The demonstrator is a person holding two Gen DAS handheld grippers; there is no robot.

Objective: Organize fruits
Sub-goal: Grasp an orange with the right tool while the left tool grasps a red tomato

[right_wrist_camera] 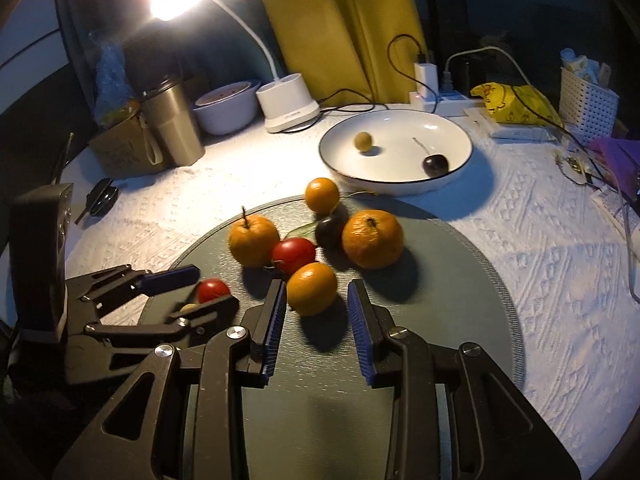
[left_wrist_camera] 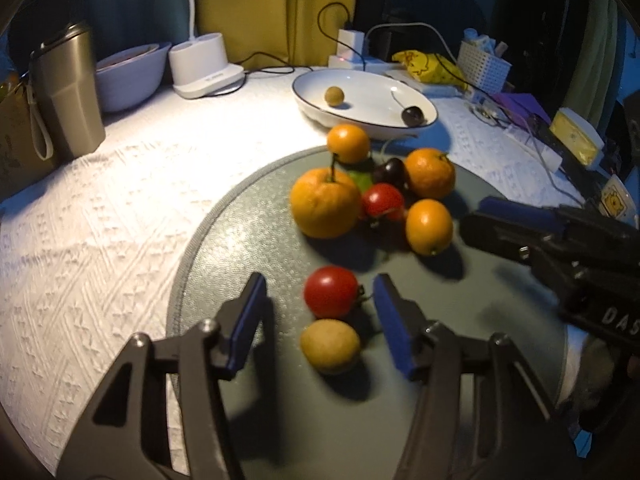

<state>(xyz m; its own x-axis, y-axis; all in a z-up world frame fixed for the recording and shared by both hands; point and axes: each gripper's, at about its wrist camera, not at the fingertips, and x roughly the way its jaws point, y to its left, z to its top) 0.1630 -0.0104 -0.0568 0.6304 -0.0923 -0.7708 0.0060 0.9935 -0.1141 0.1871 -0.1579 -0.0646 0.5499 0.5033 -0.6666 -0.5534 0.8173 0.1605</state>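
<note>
Fruit lies on a round grey mat (left_wrist_camera: 240, 240): a big orange (left_wrist_camera: 325, 202), a mandarin (left_wrist_camera: 430, 172), a dark cherry (left_wrist_camera: 390, 170) and two tomatoes. My left gripper (left_wrist_camera: 320, 292) is open, its pads either side of the nearer red tomato (left_wrist_camera: 331, 291) without touching it; a tan longan (left_wrist_camera: 330, 346) lies just behind. My right gripper (right_wrist_camera: 317, 292) is open around a small oval orange (right_wrist_camera: 312, 288), with a gap at the right pad. The white plate (right_wrist_camera: 332, 160) beyond the mat holds a longan (right_wrist_camera: 363, 141) and a cherry (right_wrist_camera: 436, 165).
A lamp base (right_wrist_camera: 288, 108), a steel tumbler (right_wrist_camera: 172, 120) and a white bowl (right_wrist_camera: 228, 108) stand at the back left. Chargers, cables, a yellow bag (right_wrist_camera: 516, 104) and a white basket (right_wrist_camera: 588, 100) crowd the back right. White textured cloth covers the table.
</note>
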